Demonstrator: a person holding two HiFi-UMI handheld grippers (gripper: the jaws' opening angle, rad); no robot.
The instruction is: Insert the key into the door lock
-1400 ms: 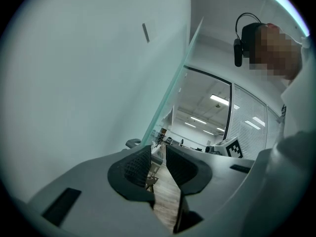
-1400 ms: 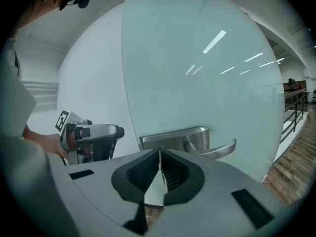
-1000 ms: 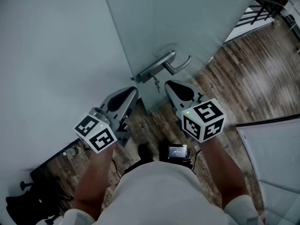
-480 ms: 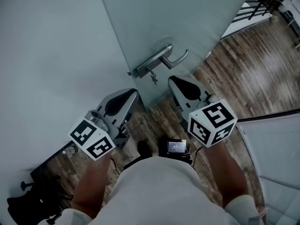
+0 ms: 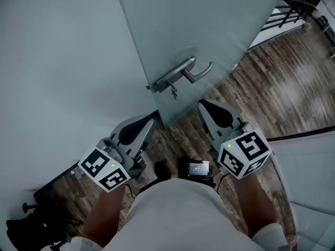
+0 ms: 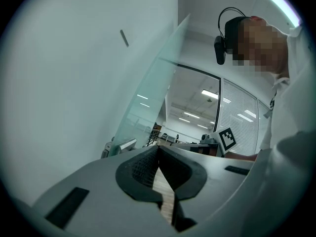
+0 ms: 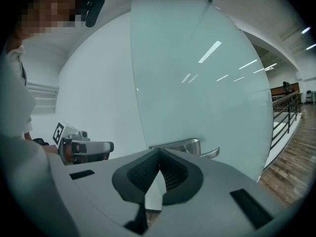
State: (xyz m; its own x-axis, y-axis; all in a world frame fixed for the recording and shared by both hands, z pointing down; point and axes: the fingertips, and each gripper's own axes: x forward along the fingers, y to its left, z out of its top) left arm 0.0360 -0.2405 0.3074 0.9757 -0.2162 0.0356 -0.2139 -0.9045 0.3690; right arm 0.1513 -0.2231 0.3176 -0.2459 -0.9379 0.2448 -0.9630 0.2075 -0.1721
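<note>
Key [image 5: 174, 92] appears to hang from the lock [image 5: 169, 87] below the handle [image 5: 184, 71], so insertion looks done. Left gripper [image 5: 150, 116] and right gripper [image 5: 202, 104] are both closed, empty and clear of the door [image 5: 209, 20]. Next move: just confirm the key is seated.

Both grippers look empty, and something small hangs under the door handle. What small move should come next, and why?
Likely just draw the right gripper back from the door. A key seems to hang, already inserted, below the door handle, and both this gripper and the left gripper are shut, empty and touching nothing.
</note>
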